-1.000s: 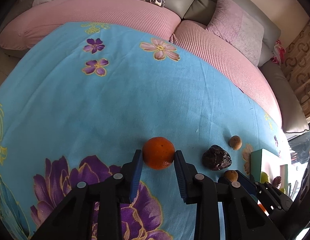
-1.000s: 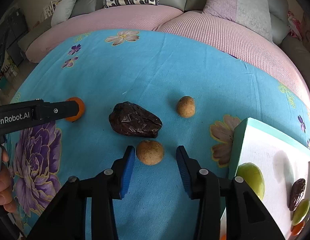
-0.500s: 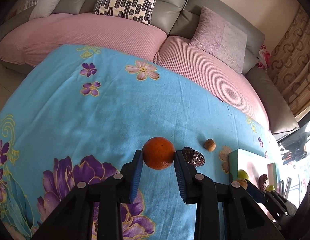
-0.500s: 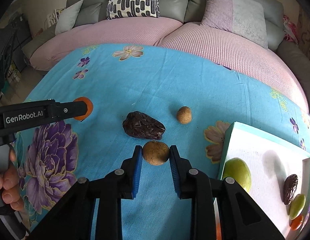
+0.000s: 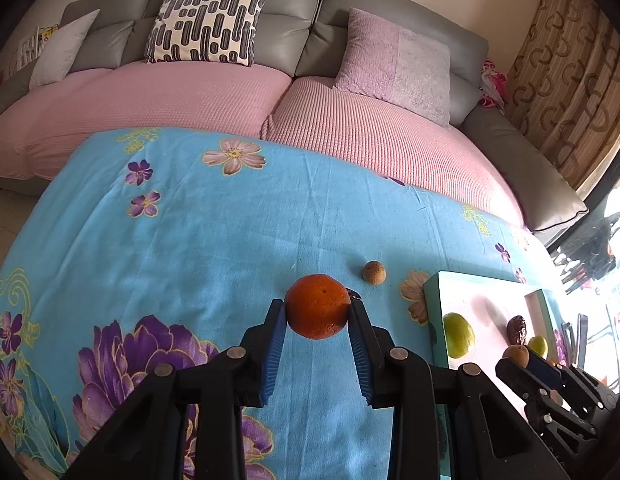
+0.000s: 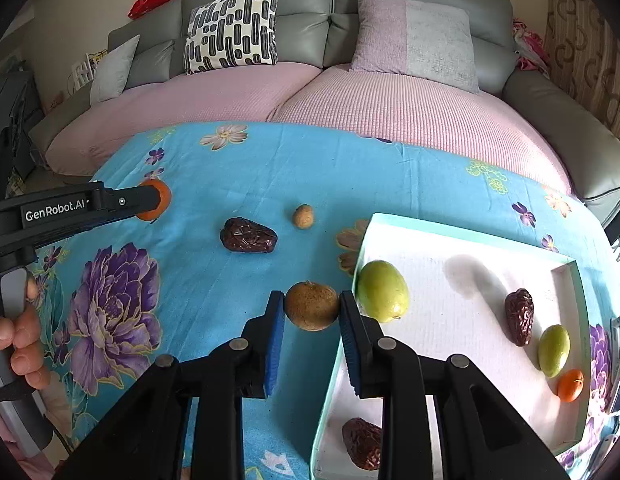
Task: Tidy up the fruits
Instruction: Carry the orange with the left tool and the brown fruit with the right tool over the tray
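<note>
Left tongs (image 5: 316, 314) clamping an orange (image 5: 317, 311), above blue floral cloth (image 5: 214, 248), white tray (image 5: 490, 312) at right

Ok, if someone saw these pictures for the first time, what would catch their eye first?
Probably the bright orange pinched in the left hand-held gripper above the blue flowered cloth, and the small brown fruit gripped the same way in the right hand-held gripper. Next, the white tray at the right, already holding green fruits, dates and a small orange.
</note>
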{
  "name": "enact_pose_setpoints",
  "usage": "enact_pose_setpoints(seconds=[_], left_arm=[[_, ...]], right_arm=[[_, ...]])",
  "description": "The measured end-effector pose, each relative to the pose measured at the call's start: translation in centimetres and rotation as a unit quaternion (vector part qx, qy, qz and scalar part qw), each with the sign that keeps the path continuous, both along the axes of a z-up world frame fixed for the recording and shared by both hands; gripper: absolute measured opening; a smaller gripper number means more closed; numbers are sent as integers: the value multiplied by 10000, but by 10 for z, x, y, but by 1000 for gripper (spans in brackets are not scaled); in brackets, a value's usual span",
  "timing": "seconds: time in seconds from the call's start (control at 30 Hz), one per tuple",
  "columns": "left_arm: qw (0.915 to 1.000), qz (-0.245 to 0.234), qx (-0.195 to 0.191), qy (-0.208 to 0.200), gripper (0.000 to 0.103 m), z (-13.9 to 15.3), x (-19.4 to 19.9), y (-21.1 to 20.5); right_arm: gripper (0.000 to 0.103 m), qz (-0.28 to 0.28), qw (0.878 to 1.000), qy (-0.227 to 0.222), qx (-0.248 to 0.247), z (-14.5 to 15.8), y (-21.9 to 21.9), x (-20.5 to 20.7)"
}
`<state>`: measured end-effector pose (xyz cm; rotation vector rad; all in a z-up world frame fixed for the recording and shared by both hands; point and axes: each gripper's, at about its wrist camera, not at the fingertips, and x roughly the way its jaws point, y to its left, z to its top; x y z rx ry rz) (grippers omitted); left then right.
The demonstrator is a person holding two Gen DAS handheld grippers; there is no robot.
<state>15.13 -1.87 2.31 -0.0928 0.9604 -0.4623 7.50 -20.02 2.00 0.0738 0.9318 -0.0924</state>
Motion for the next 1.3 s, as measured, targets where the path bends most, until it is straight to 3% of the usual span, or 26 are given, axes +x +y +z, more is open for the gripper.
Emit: enact_pose_setpoints(seconds=[0.27,0.63,1.07,1.3], left_arm=[[9978,-645,143,-24,34,0,-23,-48],[9849,-1688,382,-51,34,-4,-70,-115],[9605,-2703,645,-145,34,-13,-125,-170],[9505,-2985,851,-151,34,-22,-141,-182]], right_arm=[[28,-280,9995,-141,88,6,-35,-15],[29,-1179,9929,-41,131,4,-110,-42],[29,-2099,9775,-140,136,15,-175,-85],[29,-2266,9737,-213,116,21,-187,-97]])
